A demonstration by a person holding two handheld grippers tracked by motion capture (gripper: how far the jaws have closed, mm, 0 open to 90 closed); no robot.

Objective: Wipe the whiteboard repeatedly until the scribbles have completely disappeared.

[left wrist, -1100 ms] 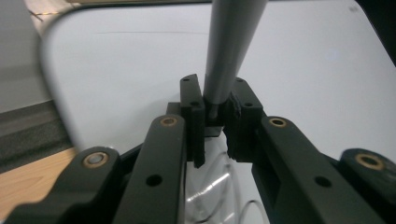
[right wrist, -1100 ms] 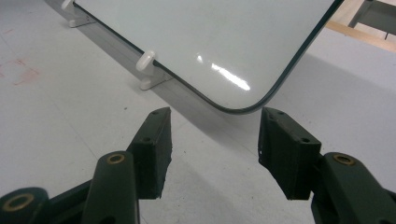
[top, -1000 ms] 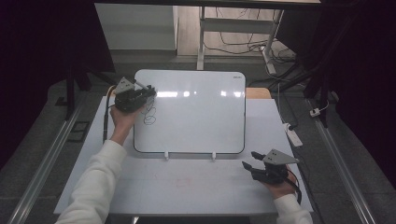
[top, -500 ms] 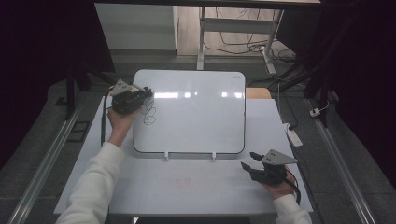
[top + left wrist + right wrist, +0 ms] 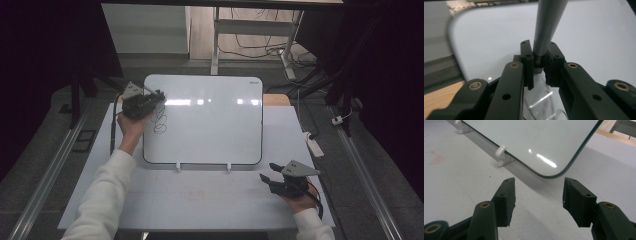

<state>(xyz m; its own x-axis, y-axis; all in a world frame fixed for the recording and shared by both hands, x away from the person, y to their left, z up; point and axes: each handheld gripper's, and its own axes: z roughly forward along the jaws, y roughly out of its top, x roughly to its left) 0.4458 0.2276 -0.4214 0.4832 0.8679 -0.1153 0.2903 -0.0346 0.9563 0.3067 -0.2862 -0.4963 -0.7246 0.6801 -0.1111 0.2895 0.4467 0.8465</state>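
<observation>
few loops drawn at whiteboard (image 5: 210, 120) nine o'clock edge; most blank. left gripper (image 5: 539, 63) pinching marker (image 5: 547, 25), right gripper (image 5: 538, 195) spread, idle.

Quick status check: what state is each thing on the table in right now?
White rectangular whiteboard: lying flat on the table, black loops scribbled near its left edge.
Grey marker pen: clamped, tip toward the board.
Left gripper: shut on the marker.
Right gripper: open, empty, near the board's corner.
Two white clips: at the board's near edge.
</observation>
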